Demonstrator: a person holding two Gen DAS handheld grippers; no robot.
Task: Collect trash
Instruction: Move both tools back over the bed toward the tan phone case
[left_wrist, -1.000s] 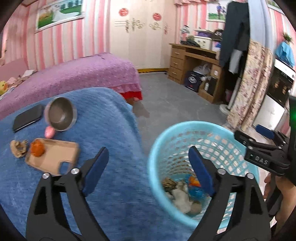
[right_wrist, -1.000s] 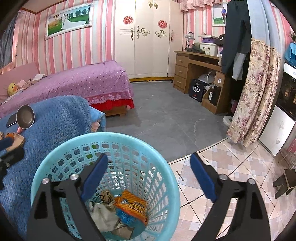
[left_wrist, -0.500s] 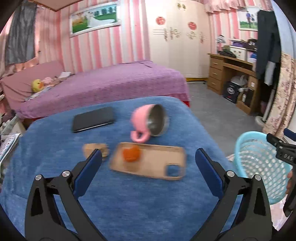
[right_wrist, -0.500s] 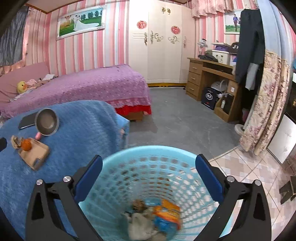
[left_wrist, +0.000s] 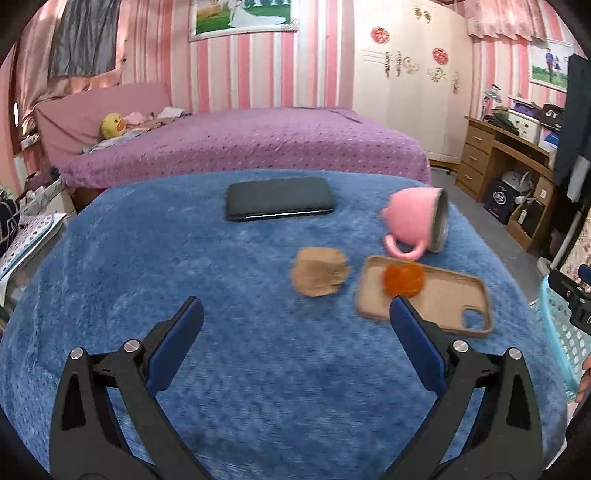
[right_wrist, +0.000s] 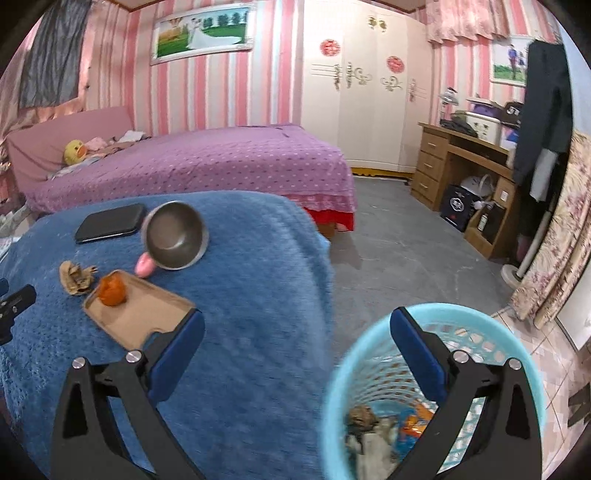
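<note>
Progress: the light blue basket (right_wrist: 436, 373) on the floor beside the table already holds several wrappers; a brown crumpled scrap (left_wrist: 320, 271) and an orange peel (left_wrist: 403, 278) remain on the blue tablecloth (left_wrist: 240, 369).
Scrap: lies flat left of the tan phone case (left_wrist: 439, 306), no clear long axis.
Peel: sits in the case's left end, roundish.
Left gripper (left_wrist: 295, 325): wide apart, empty, above the cloth, facing the scrap.
Right gripper (right_wrist: 295, 334): wide apart, empty, between table edge and basket.

The left gripper (left_wrist: 295, 321) has two matte black triangular arms with cut-out windows, each tipped by a blue pad and fixed with two round silver screws. The right gripper (right_wrist: 297, 330) is built the same: black arms, blue pads, silver screws. A sliver of skin shows at the left view's right edge
</note>
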